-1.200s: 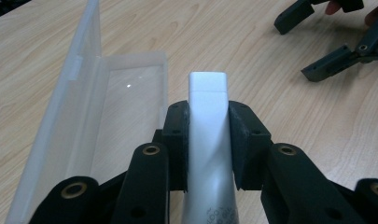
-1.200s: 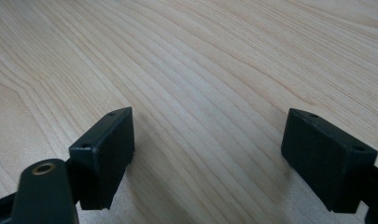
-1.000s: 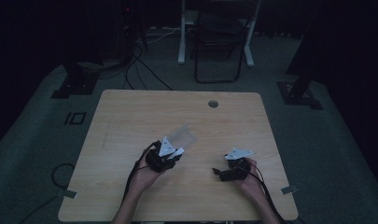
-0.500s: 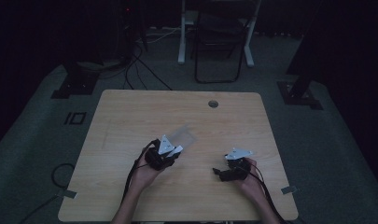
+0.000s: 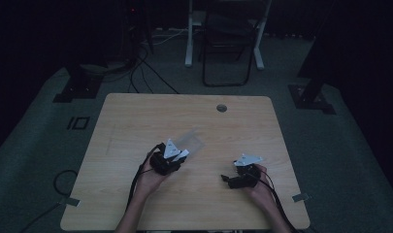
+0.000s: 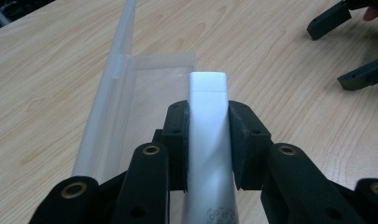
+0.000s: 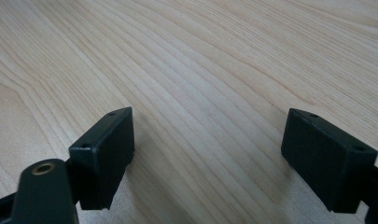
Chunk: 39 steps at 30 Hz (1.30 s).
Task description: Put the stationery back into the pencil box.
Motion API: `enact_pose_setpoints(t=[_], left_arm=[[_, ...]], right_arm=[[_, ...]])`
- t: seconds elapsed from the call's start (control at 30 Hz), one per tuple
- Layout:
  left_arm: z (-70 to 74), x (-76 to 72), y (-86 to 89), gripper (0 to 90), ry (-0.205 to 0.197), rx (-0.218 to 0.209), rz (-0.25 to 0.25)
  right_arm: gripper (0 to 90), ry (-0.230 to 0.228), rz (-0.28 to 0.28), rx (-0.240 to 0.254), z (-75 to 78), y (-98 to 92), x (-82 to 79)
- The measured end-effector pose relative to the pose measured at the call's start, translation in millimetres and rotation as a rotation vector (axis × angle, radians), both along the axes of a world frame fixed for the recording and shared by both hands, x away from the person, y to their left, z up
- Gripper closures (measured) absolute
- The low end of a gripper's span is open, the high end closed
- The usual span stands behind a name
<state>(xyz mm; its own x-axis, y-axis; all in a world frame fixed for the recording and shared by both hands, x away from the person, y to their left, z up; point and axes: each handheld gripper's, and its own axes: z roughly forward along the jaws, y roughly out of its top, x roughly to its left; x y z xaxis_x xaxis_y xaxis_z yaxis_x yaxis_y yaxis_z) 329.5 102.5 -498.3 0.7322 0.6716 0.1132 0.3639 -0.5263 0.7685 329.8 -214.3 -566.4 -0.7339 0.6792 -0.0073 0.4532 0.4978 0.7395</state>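
My left gripper (image 6: 207, 116) is shut on a flat white tube-like object (image 6: 208, 144) that sticks out forward between the pads. It hovers over an open clear plastic case (image 6: 144, 93) whose lid stands up at the left. From above, the left gripper (image 5: 177, 155) sits at the table's middle front, with the clear case (image 5: 191, 141) just beyond it. My right gripper (image 7: 210, 154) is open just above bare wood, with nothing between its fingers. In the high view the right gripper (image 5: 228, 179) lies to the front right, pointing left, and its jaws also appear at the upper right of the left gripper view.
The wooden table (image 5: 136, 121) has a round cable hole (image 5: 221, 108) near its far edge. A chair (image 5: 228, 43) and desk legs stand on the dark floor beyond. Cables trail from both grippers off the front edge.
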Motion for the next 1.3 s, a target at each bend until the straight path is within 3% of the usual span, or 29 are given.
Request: enact_pose_setpoints(t=[1.3], left_arm=[[-12.5, 13.4, -1.7, 70.8, -0.036, 0.02, 0.028]], right_arm=[[17.1, 0.0, 0.001, 0.0, 0.0, 0.0, -0.1]])
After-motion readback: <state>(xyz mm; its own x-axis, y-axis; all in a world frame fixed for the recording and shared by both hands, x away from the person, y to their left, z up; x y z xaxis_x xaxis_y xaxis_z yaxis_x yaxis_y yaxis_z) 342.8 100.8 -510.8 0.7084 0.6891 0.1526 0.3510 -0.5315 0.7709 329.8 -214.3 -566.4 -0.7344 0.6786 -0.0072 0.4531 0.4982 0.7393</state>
